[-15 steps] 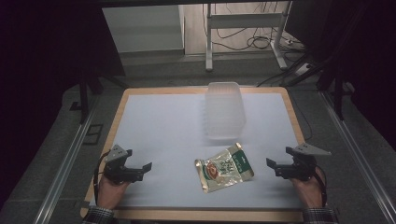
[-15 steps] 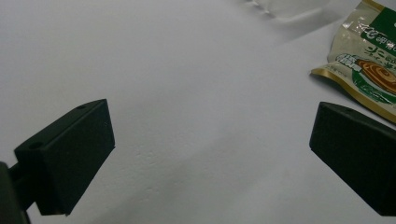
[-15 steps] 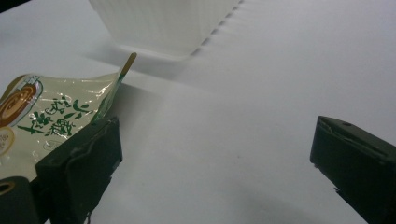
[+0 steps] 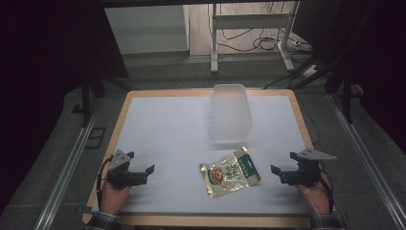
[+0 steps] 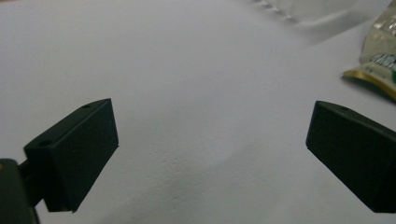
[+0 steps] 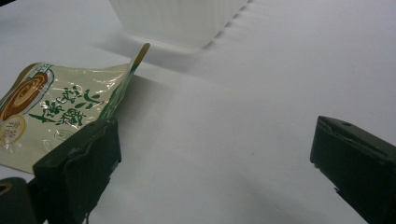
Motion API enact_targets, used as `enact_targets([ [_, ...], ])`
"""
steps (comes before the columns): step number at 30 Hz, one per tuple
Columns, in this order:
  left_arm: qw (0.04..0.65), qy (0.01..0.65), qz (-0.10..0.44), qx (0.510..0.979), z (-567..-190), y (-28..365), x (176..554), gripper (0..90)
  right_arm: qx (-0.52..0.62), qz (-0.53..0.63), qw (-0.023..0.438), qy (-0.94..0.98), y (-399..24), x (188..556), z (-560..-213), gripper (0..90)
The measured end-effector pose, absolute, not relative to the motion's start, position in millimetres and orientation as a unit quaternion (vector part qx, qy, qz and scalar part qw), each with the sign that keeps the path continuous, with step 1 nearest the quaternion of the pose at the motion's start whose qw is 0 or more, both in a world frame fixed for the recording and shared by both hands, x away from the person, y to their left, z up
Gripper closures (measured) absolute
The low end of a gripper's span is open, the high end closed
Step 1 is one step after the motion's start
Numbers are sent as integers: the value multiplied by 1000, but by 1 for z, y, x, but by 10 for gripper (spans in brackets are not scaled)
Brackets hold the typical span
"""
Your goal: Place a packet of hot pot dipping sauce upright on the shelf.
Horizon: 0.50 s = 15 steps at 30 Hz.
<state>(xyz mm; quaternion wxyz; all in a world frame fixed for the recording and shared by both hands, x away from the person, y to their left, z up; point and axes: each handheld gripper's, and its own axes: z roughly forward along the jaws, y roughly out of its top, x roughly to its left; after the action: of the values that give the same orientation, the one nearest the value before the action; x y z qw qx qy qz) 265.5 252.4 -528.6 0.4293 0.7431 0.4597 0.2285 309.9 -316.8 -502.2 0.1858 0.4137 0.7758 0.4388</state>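
A flat cream and green food pouch [image 4: 230,172] with a gold edge lies on the white table top [image 4: 167,134], near the front. Just behind it stands a clear plastic tub [image 4: 231,112]. My left gripper [image 4: 143,173] rests low at the front left, open, with only bare table between its jaws [image 5: 210,154]. My right gripper [image 4: 280,175] sits at the front right, open, with nothing held [image 6: 215,163]. In the right gripper view the pouch [image 6: 56,112] lies beyond the left jaw and the tub [image 6: 177,18] is farther back. The pouch's corner [image 5: 378,60] shows in the left gripper view.
The white top has a wooden rim [image 4: 201,221]. Metal rails [image 4: 67,167] run along both sides of the table. Behind it stand a white frame's legs [image 4: 214,43] with cables [image 4: 268,43] on the floor.
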Motion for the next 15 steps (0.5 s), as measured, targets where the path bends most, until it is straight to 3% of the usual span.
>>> enact_targets([
  [15, 426, 447, 188, 764, -526, 242, 270, 97, 416, 441, 177, 775, -314, 310, -500, 28],
])
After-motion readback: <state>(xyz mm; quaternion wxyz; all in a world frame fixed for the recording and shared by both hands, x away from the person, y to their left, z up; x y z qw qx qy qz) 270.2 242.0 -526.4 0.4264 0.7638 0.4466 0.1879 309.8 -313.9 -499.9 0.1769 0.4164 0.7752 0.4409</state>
